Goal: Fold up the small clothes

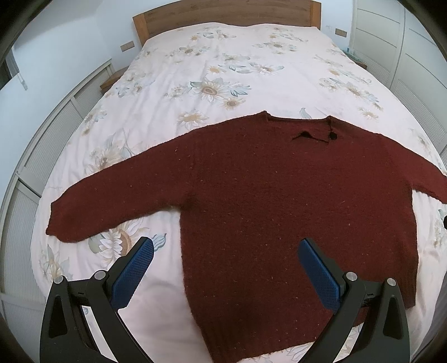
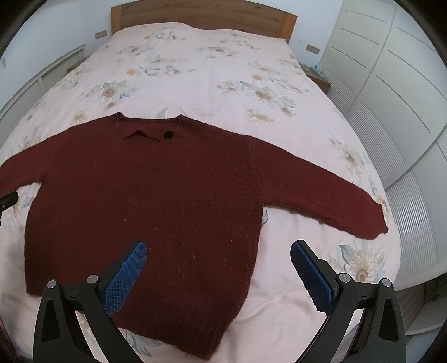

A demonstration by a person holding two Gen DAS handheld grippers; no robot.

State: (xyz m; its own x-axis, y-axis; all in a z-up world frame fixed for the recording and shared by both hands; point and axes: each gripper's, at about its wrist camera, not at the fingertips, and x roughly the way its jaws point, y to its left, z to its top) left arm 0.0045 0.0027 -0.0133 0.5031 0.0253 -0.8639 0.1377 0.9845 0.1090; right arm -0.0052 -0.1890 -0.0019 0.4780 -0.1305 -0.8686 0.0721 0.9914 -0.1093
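Note:
A dark red knitted sweater (image 1: 279, 201) (image 2: 145, 195) lies flat on the bed, collar toward the headboard, both sleeves spread out to the sides. A black button (image 2: 168, 135) sits by the collar. My left gripper (image 1: 226, 248) hovers open above the sweater's lower left side edge, blue pads wide apart. My right gripper (image 2: 219, 250) is open too, over the lower right side edge. Neither holds anything. The left sleeve cuff (image 1: 58, 220) and right sleeve cuff (image 2: 374, 226) lie flat on the cover.
The bed cover (image 1: 223, 72) is pale pink with sunflower prints, and a wooden headboard (image 2: 204, 16) stands at the far end. White wardrobe doors (image 2: 391, 83) run along the right; low white panels (image 1: 33, 173) line the left.

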